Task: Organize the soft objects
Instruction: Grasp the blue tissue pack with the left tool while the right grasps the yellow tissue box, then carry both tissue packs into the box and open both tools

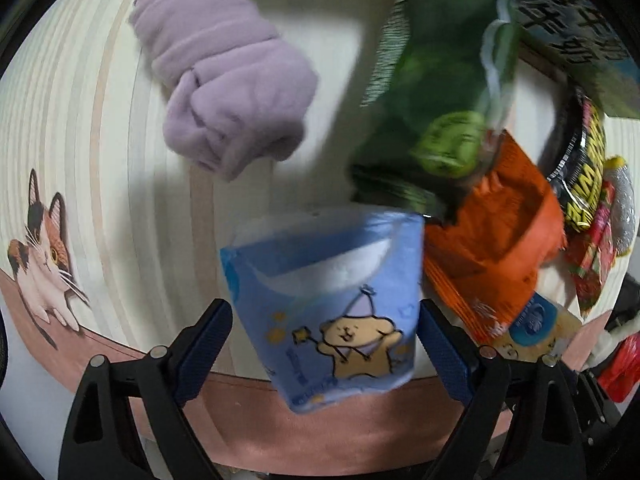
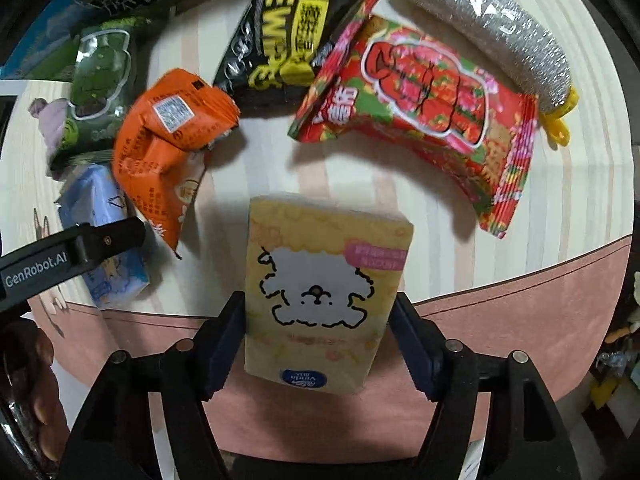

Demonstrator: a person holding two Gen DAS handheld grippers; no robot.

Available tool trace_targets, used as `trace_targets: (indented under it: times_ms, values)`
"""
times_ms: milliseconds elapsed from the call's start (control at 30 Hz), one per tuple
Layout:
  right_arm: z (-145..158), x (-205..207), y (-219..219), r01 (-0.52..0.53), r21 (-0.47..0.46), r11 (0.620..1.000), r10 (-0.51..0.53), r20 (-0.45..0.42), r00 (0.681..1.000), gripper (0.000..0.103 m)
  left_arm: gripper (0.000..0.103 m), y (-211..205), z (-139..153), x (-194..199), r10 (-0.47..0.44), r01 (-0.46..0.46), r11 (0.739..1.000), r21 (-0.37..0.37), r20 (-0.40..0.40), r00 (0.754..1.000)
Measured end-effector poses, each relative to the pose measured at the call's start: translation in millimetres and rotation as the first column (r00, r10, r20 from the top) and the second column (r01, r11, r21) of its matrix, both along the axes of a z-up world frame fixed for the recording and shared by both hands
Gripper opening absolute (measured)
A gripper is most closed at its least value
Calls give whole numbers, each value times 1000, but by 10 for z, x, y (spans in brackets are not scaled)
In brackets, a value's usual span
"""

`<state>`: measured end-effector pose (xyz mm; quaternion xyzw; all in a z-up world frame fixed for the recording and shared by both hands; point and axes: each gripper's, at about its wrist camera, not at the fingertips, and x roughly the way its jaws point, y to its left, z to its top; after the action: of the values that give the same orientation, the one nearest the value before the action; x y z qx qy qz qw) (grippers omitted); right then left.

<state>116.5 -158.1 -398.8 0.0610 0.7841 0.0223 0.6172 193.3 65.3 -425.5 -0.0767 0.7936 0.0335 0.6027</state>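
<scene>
1. Down at the desk (image 1: 132, 168), the left gripper (image 1: 325, 322) has a blue tissue pack (image 1: 332, 300) between its fingers (image 1: 200, 344); the right-hand pad sits at the pack's edge, the left-hand one shows a small gap, so a firm pinch cannot be told.
2. Meanwhile the right gripper (image 2: 320, 336) straddles a yellow tissue pack (image 2: 324, 292) printed with a white dog, its fingers (image 2: 224, 340) close against both sides; whether they press cannot be told.
3. Beside the blue pack lies an orange packet (image 1: 500, 240), with a green packet (image 1: 432, 92) above it and a rolled lilac cloth (image 1: 228, 84) apart to the left.
4. Beyond the yellow pack lie a red snack packet (image 2: 432, 112), a black-and-yellow packet (image 2: 296, 28) and a silver scrubber (image 2: 488, 36).
</scene>
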Motion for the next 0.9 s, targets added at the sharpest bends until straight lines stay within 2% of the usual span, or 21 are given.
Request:
trace_targets:
  times_ms: [33, 167, 233, 333, 467, 600, 767, 900]
  values:
    - [-50, 1, 30, 4, -3, 1000, -4, -7, 1000, 74, 76, 39, -29, -25, 14, -14, 1000, -12, -6, 1000]
    - [-219, -146, 71, 48, -21, 999, -48, -18, 999, 74, 60, 90, -61, -120, 8, -8, 1000, -2, 22, 1000]
    - [-275, -181, 57, 65, -17, 998, -65, 0, 998, 68, 51, 120, -50, -182, 17, -16, 1000, -5, 33, 999]
    - [-271, -273, 72, 54, -24, 998, -54, 31, 998, 66, 47, 214, 10, -275, 17, -17, 1000, 3, 56, 998]
    - [-195, -480, 78, 42, -11, 999, -41, 75, 996, 66, 46, 231, 187, -523, -2, 0, 1000, 13, 97, 995]
    - [-36, -687, 114, 37, 25, 999, -39, 106, 994, 66, 46, 208, 342, -790, -11, 13, 1000, -22, 125, 992]
    - [368, -835, 8, 27, 111, 994, -46, 170, 984, 65, 46, 130, 866, -905, -21, 45, 994, -97, 228, 973]
    - [892, -635, -159, 1, 174, 985, -42, 236, 971, 65, 46, 60, 1566, -659, -66, 112, 986, -123, 329, 942]
